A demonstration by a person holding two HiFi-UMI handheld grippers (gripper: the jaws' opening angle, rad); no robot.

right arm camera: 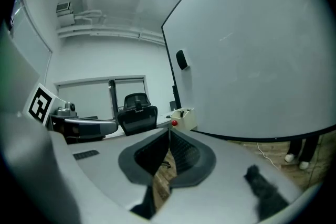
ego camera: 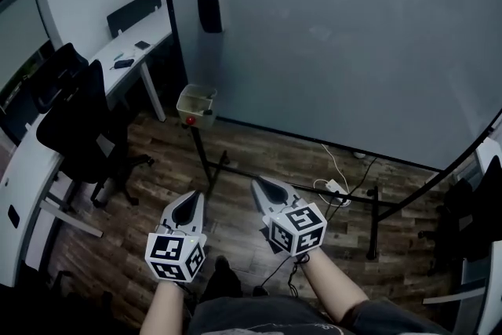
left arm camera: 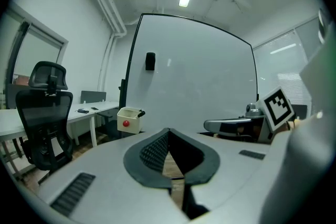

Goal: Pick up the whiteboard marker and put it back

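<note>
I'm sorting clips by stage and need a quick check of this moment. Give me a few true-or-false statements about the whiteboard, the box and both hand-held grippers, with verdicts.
1. The left hand-held gripper holds a marker. False: its jaws are together with nothing between them.
2. The right hand-held gripper is shut and empty. True.
3. The small box hangs at the lower left corner of the whiteboard. True.
4. The black eraser lies on the floor. False: it sticks to the whiteboard, above the box.
5. A dark stick pokes out of the box. True; it is likely the marker.
</note>
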